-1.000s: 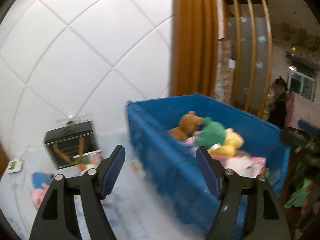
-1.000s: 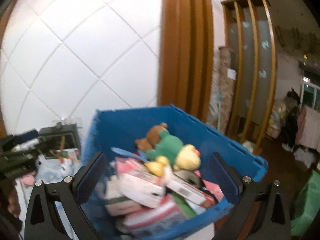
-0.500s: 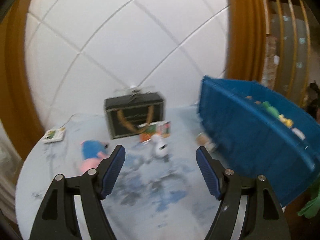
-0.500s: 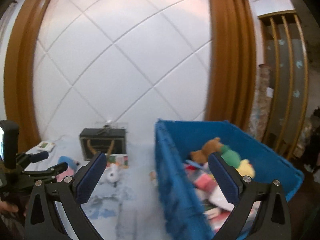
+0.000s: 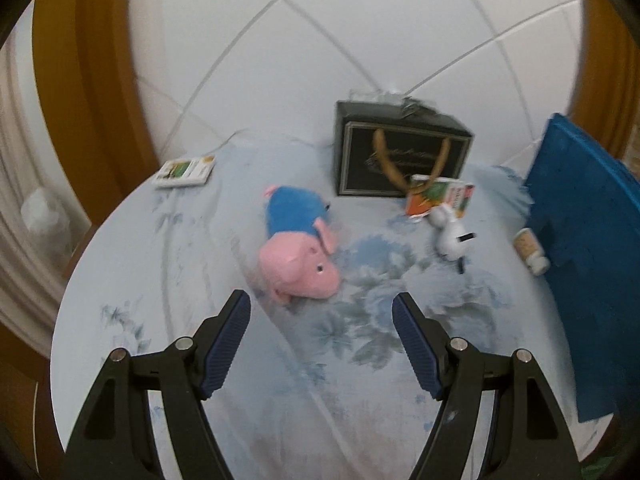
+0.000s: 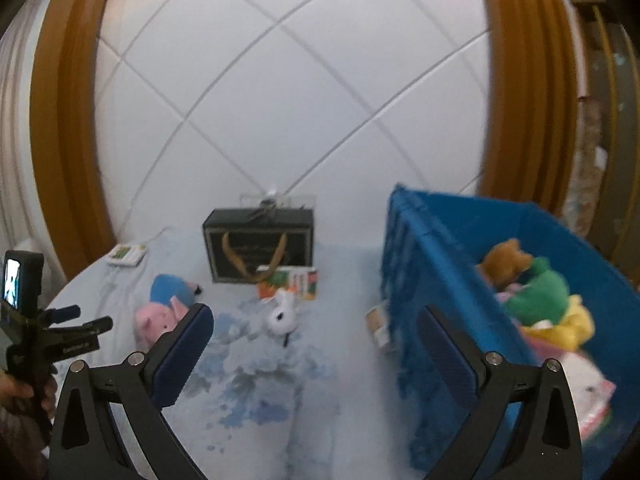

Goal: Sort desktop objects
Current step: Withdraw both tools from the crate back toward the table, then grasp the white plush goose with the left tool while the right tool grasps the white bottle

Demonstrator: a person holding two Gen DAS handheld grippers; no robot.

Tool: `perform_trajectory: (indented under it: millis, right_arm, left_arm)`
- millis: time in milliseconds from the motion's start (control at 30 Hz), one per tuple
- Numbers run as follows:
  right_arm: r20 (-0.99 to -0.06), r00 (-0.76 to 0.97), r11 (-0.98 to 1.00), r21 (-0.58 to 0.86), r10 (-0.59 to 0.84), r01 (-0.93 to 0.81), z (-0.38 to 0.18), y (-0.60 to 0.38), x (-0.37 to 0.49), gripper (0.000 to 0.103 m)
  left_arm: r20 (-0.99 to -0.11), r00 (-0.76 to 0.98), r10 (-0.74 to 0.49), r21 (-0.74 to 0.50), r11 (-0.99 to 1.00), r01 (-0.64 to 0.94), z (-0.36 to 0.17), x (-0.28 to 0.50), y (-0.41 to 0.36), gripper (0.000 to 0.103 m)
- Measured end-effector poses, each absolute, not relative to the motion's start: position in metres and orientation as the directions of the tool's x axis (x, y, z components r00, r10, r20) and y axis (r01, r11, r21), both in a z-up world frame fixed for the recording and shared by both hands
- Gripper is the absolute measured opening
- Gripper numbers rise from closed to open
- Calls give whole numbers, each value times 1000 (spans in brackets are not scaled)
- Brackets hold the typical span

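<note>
Tabletop w/ pink-blue, maybe pig plush

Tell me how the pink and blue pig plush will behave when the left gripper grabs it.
The pig plush looks soft and stuffed, so it will probably squash between the pads and sag. It is likely light. Lying on its side on the tablecloth, it seems unlikely to roll.

On my table I count one pig plush, one white toy, two small cartons, one black box, one bottle, one blue bin.
</note>
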State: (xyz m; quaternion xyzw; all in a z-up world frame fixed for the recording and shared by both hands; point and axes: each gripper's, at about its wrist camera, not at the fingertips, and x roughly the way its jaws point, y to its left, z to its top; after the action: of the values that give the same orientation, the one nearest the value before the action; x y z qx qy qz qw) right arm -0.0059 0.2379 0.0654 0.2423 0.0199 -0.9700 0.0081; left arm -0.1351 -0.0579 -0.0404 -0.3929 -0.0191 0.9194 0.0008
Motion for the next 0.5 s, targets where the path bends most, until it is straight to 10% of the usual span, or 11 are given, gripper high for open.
perform_trajectory:
  millis: [500]
  right_arm:
    - [-647, -753, -986, 7, 122, -166, -107, 241, -168, 103]
  left_arm:
    - [-843, -533, -74, 12, -993, 117, -128, -263, -87, 73]
